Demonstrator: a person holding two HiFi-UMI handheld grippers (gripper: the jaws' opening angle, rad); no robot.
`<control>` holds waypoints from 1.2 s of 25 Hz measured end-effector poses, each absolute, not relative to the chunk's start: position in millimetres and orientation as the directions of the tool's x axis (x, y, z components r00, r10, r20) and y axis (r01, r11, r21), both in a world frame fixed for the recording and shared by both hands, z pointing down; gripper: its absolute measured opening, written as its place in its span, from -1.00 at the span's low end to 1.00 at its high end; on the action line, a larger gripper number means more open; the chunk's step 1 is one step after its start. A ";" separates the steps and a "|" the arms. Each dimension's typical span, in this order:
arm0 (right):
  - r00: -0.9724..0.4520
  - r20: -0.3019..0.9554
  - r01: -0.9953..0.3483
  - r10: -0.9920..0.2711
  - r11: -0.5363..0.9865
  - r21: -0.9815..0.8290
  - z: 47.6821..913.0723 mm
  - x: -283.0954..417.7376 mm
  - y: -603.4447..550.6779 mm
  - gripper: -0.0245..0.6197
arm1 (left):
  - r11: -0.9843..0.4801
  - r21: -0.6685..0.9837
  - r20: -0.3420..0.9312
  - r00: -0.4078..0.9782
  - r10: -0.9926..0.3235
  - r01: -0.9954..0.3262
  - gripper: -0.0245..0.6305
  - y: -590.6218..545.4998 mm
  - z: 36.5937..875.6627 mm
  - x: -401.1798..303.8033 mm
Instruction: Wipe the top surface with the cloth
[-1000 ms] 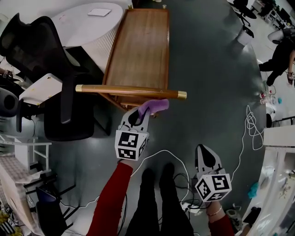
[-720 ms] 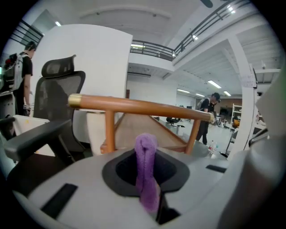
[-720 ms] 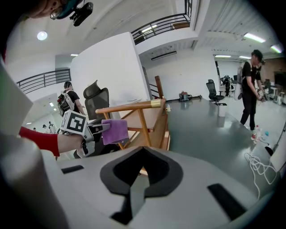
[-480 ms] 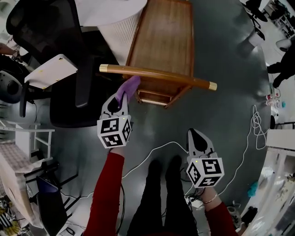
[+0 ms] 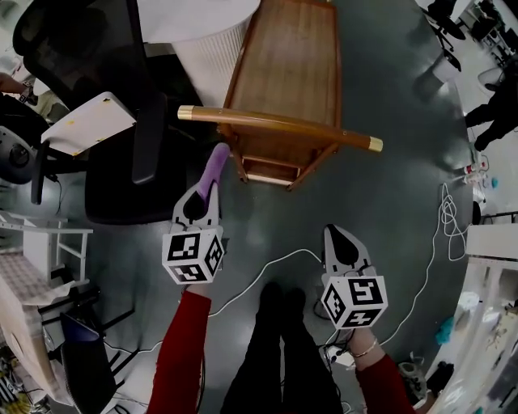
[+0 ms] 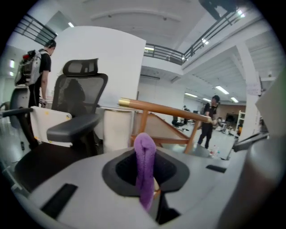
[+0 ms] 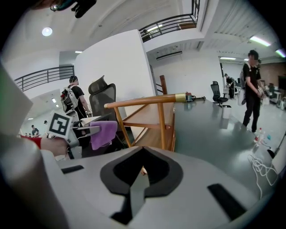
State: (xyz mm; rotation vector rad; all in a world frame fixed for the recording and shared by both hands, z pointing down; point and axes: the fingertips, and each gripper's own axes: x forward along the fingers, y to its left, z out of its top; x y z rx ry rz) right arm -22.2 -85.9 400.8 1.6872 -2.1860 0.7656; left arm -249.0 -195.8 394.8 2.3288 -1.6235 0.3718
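Observation:
A purple cloth point(image 5: 214, 166) sticks out of my left gripper point(image 5: 204, 190), which is shut on it just below the left end of a wooden cart's handle bar point(image 5: 275, 127). The cart's brown top surface point(image 5: 293, 57) stretches away behind the bar. In the left gripper view the cloth point(image 6: 145, 167) stands folded between the jaws, with the bar point(image 6: 156, 107) beyond. My right gripper point(image 5: 340, 242) hangs lower right over the floor, jaws together and holding nothing. From the right gripper view I see the cloth point(image 7: 103, 133) and the cart point(image 7: 149, 118).
A black office chair point(image 5: 113, 105) and a white round table point(image 5: 198, 20) stand left of the cart. White cables point(image 5: 437, 226) trail over the grey floor. People stand far off at the right point(image 7: 251, 85) and left point(image 6: 38, 67). Shelving point(image 5: 494, 323) lines the right edge.
My left gripper with the cloth moved from the middle of the handle bar to its left end, then drew back a little. The right gripper shifted slightly left.

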 end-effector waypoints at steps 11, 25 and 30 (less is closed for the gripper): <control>-0.154 0.471 -0.979 -0.868 0.068 -0.193 504.0 64.6 -80.5 -0.89 | -0.696 0.184 0.346 0.709 -0.615 -0.694 -0.76 -162.6 531.5 -47.5; -0.193 0.468 -0.974 -0.863 0.110 -0.199 582.1 61.8 -107.7 -0.89 | -0.548 0.093 0.298 0.549 -0.781 -0.831 -0.76 -250.8 575.6 -105.4; -0.213 0.450 -0.971 -0.867 0.138 -0.193 592.6 52.3 -134.2 -0.89 | -0.411 0.089 0.262 0.419 -0.869 -0.907 -0.76 -278.0 570.1 -185.8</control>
